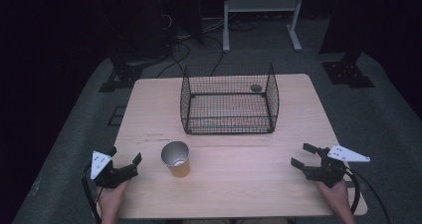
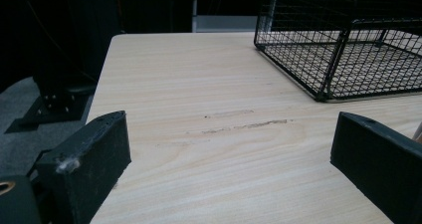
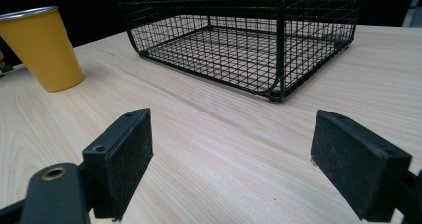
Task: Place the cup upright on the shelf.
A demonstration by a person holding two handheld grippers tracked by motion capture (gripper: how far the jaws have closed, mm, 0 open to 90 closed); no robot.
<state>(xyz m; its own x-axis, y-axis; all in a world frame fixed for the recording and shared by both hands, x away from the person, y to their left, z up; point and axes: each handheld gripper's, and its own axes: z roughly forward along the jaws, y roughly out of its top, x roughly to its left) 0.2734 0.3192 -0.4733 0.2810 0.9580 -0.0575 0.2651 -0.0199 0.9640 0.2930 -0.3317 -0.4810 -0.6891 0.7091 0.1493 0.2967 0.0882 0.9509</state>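
A yellow cup (image 1: 176,159) with a silvery inside stands upright on the wooden table (image 1: 224,179), in front of a black wire basket (image 1: 229,100). My left gripper (image 1: 124,158) rests near the table's left front corner, left of the cup, open with nothing between its jaws. My right gripper (image 1: 303,155) sits at the right front, also open and empty. In the right gripper view the cup (image 3: 42,47) stands at the far left and the basket (image 3: 239,40) lies ahead. In the left gripper view the basket (image 2: 343,50) is at the upper right.
A small dark round thing (image 1: 256,88) lies on the table behind the basket. A faint scuff mark (image 2: 244,127) crosses the wood ahead of the left gripper. Beyond the table are a white frame (image 1: 261,15), dark stands and cables on grey floor.
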